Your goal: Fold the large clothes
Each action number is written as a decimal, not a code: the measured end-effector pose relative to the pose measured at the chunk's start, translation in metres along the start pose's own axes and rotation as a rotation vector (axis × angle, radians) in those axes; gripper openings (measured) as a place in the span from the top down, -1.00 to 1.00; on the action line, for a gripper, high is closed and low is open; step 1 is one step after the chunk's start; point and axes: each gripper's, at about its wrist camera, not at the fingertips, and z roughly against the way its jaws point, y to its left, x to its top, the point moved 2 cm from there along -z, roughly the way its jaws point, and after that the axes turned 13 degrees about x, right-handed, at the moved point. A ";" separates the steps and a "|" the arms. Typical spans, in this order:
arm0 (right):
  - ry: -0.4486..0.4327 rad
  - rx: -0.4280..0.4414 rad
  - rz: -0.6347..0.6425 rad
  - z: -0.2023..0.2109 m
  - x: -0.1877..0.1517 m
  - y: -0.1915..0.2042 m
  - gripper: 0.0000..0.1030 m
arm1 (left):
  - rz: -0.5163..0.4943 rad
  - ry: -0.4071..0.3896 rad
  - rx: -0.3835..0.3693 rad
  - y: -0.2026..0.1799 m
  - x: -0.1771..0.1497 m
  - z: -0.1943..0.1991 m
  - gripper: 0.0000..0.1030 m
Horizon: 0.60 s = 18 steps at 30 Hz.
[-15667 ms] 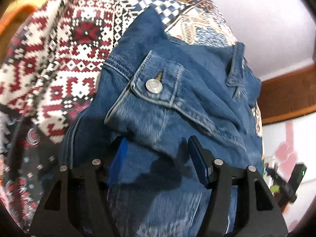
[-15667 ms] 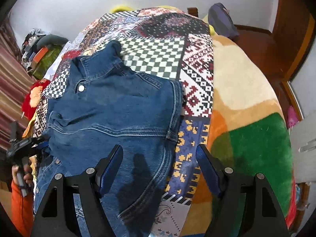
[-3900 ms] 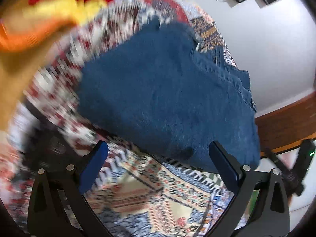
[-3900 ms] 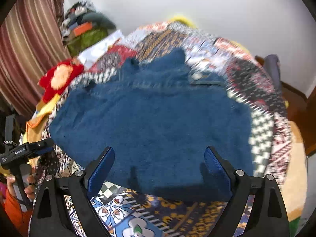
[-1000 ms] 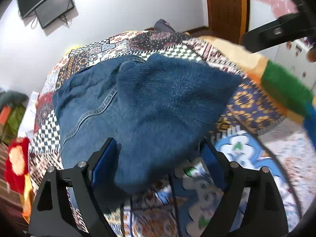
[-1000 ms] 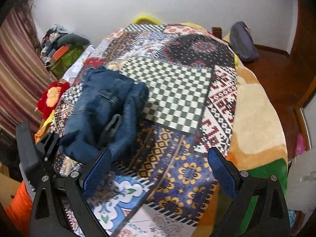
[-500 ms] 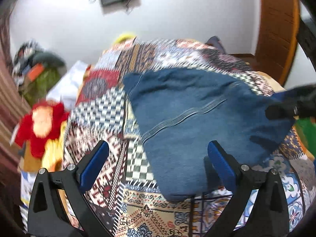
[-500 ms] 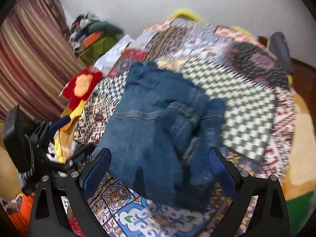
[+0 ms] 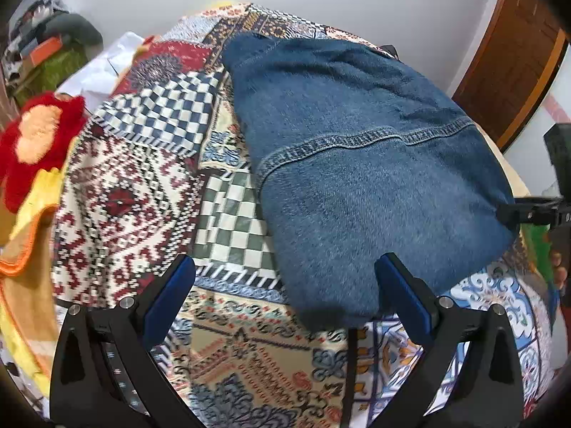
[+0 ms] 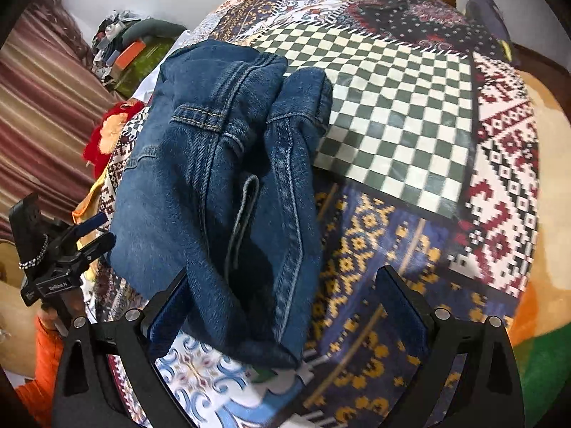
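Observation:
A blue denim jacket [image 9: 360,164] lies folded into a thick bundle on the patchwork bedspread [image 9: 135,185]. In the right wrist view the folded jacket [image 10: 221,192] shows stacked layers and a seam edge. My left gripper [image 9: 285,296] is open and empty, its jaws wide apart just in front of the jacket's near edge. My right gripper [image 10: 285,306] is open and empty, hovering over the jacket's near corner. The left gripper also shows at the left edge of the right wrist view [image 10: 85,239].
A red and yellow plush blanket [image 9: 32,142] lies at the bed's left side. Piled clothes and boxes [image 10: 132,46] sit by the wall and a striped curtain [image 10: 39,107]. A wooden door [image 9: 514,60] stands at the right. The right gripper's body [image 9: 535,210] shows beside the jacket.
Both grippers have drawn closer to the folded jacket. The jacket lies in the same folded bundle and neither gripper holds it.

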 end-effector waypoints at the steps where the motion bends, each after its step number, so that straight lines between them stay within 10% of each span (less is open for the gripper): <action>1: -0.007 -0.026 0.015 0.005 0.000 0.003 -0.90 | -0.006 0.000 0.009 0.002 -0.001 0.002 -1.00; 7: -0.082 -0.158 0.101 0.043 0.012 0.027 -0.90 | -0.029 0.000 0.134 0.019 0.006 0.011 -0.99; 18: -0.161 -0.082 0.185 0.044 0.061 0.070 -0.90 | -0.050 -0.149 0.150 0.018 0.073 0.020 -0.99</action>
